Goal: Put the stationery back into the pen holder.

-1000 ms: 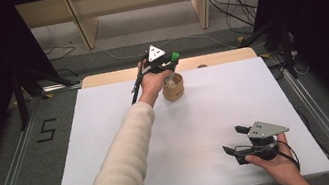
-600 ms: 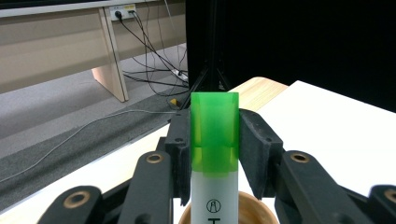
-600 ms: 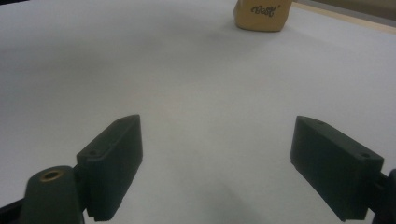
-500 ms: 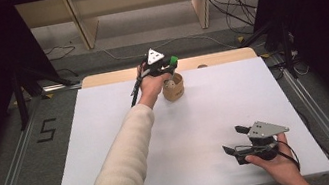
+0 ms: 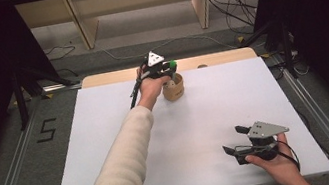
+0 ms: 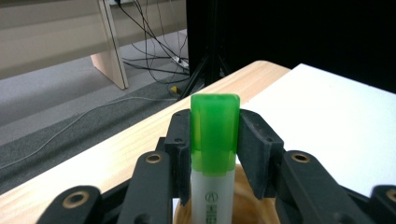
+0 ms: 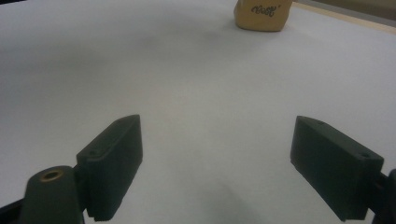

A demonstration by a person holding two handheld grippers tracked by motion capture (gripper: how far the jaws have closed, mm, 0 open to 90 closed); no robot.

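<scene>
The left gripper [image 6: 215, 140] is clenched on a green-capped marker [image 6: 215, 135], its pads on either side of the cap, and the marker's white barrel hangs down into a small tan cup [image 5: 173, 88] at the far edge of the desk [image 5: 111, 147]. The grip sits on the cap rather than the barrel — so to my eye the risk is that the cap slips or pulls off, or that the barrel catches the cup's rim and tips the light cup over, perhaps toward the desk's far edge just behind it. A release while the marker leans would likely let it topple against the rim.

The right gripper [image 5: 241, 140] lies near the front right corner, jaws spread wide with nothing between them, well apart from the cup.

Against the earlier high view, little differs — the left hand [image 5: 151, 87] hovers at much the same spot over the cup, the right one is where it was.
</scene>
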